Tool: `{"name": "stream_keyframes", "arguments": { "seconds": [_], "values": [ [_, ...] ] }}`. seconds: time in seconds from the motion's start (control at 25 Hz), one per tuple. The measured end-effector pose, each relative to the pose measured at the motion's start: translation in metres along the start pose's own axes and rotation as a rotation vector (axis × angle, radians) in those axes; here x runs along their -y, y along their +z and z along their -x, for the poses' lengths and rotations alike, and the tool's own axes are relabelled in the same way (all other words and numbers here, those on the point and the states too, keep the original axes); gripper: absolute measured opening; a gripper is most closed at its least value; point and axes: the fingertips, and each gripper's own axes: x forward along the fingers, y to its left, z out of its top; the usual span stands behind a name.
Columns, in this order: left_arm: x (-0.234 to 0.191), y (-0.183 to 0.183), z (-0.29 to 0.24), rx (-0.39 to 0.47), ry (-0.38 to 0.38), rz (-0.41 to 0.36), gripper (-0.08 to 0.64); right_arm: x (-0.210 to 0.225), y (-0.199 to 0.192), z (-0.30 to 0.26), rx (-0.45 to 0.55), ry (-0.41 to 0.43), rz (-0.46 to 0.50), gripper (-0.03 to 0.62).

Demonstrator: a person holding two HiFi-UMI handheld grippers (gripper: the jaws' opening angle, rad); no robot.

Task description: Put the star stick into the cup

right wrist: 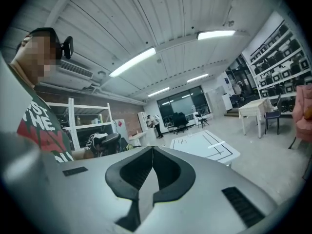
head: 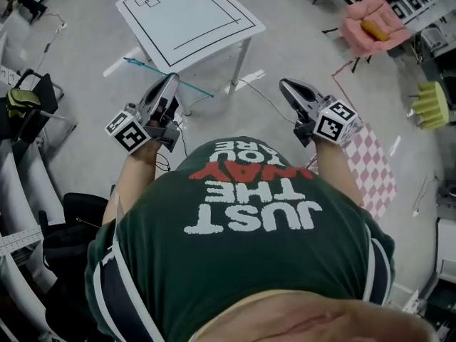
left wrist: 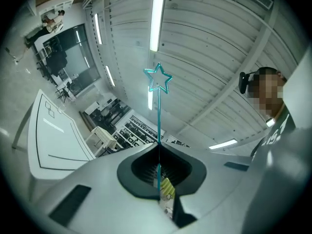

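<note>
The star stick [head: 196, 88] is a thin teal rod, and my left gripper [head: 173, 78] is shut on it in front of my chest. In the left gripper view the rod rises straight from between the closed jaws of the left gripper [left wrist: 158, 149] to an outlined teal star [left wrist: 158, 78] against the ceiling. My right gripper [head: 286, 85] is held level with the left one, shut with nothing in it; in its own view the right gripper [right wrist: 152, 148] has its jaws pressed together. No cup shows in any view.
A white table [head: 214, 20] with black lines stands just ahead on the grey floor. A pink armchair [head: 360, 21] is at the far right, a pink checkered mat [head: 372, 168] lies to my right, and a black chair [head: 32, 95] stands to the left. Cables trail under the table.
</note>
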Motion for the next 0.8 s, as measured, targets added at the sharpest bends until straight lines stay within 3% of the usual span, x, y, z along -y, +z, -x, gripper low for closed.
{"name": "stream_keyframes", "arguments": {
  "seconds": [0.32, 0.8],
  "values": [
    [-0.109, 0.075, -0.008, 0.016, -0.003, 0.016, 0.012, 0.019, 0.033, -0.132, -0.017, 0.002, 0.005, 0.034],
    [-0.204, 0.128, 0.000, 0.094, 0.127, 0.011, 0.012, 0.074, 0.057, -0.249, -0.067, 0.086, 0.008, 0.034]
  ]
}}
